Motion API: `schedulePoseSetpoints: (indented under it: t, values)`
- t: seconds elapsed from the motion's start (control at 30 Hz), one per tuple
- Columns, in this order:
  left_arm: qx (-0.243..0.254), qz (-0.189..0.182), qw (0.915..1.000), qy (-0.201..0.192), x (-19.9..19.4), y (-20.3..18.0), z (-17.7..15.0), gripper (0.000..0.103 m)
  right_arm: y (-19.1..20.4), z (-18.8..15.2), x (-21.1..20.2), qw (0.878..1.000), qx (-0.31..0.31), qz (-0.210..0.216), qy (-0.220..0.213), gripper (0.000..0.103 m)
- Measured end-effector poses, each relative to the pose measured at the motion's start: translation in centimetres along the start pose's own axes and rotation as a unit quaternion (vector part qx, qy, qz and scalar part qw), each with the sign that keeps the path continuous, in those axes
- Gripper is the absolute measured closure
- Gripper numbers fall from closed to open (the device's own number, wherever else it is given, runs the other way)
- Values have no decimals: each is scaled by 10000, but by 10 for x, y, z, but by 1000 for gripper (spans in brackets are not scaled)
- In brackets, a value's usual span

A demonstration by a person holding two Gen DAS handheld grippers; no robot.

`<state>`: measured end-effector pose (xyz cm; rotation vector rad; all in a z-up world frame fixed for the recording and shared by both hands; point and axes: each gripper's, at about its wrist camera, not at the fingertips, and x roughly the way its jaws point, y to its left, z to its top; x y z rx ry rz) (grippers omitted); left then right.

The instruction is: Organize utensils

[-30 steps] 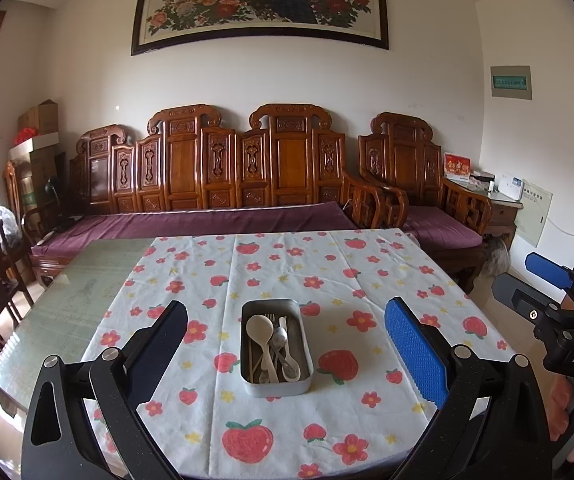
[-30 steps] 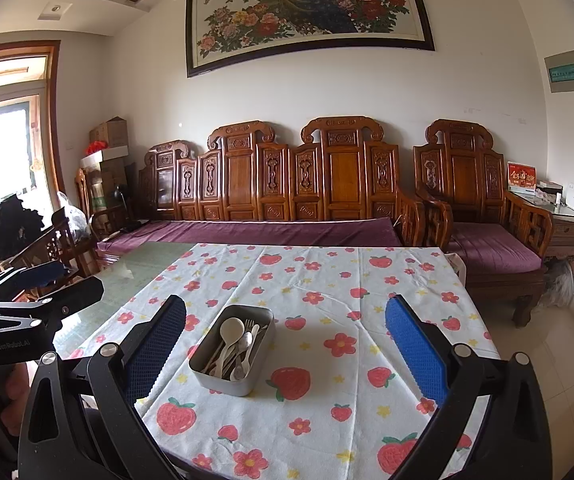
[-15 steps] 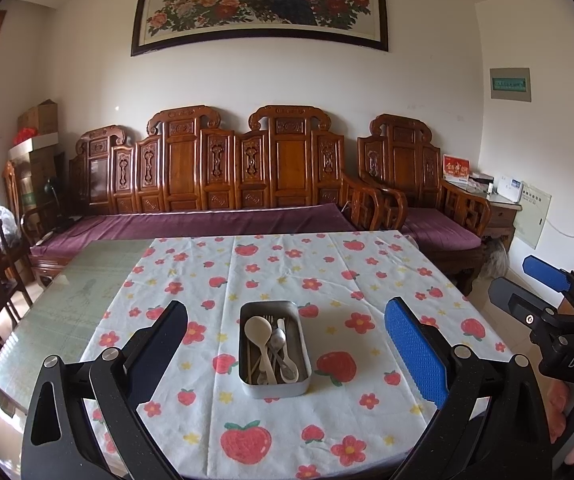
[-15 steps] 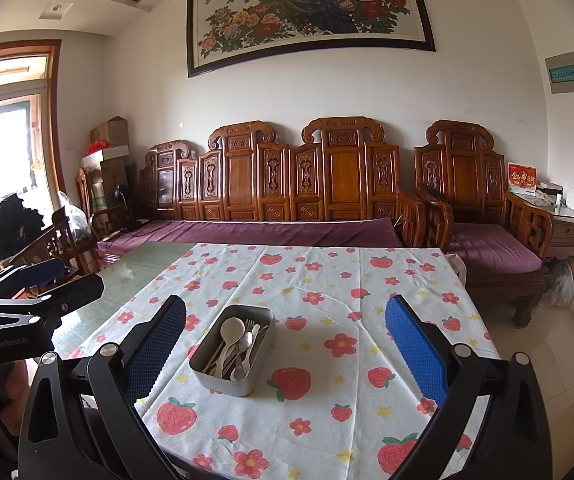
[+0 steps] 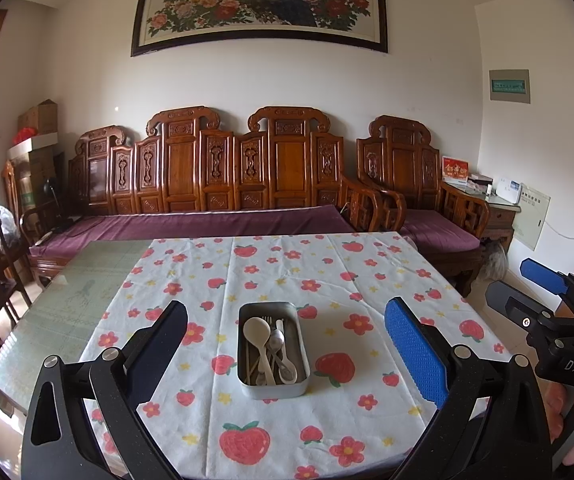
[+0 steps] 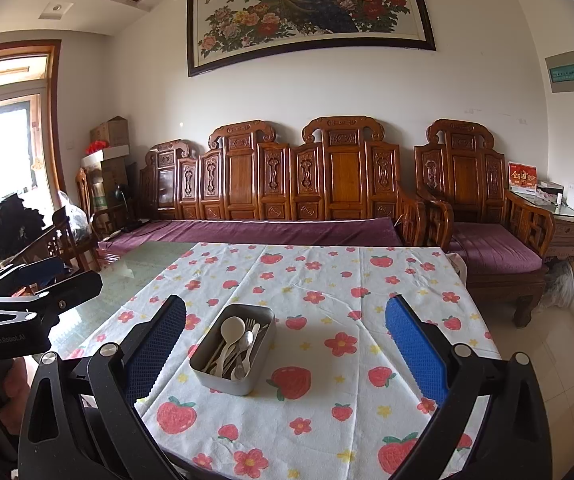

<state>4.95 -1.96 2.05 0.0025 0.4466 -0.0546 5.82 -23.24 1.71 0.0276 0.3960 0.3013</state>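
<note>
Utensils (image 5: 270, 350) jumbled in metal tin (image 5: 273, 389), forks half hidden, left hand-held gripper (image 5: 286, 346) and right hand-held gripper (image 6: 286, 344) wide open, empty

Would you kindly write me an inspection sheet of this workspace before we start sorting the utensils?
Surface: table with glass top, mostly covered by a strawberry-and-flower tablecloth.
Job's things: metal tin near the front of the cloth, holding a white spoon, a metal spoon, a fork and thin sticks, possibly chopsticks; all jumbled together.
Clutter: nothing seen on the table besides the tin.
Grippers: left gripper open, empty, above the near edge, tin between its fingers in view; right gripper open, empty, tin left of centre.
Cables: nothing seen on the table.
Surroundings: carved wooden bench with purple cushion behind the table, armchair, peacock painting, cardboard boxes.
</note>
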Motion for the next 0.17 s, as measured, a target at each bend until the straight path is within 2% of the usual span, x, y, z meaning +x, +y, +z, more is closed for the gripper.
schedulePoseSetpoints:
  t: [0.17]
  values:
    - [-7, -13, 10000, -16, -1, -1, 0, 7, 1, 0, 0, 10000, -1, 6, -3, 2]
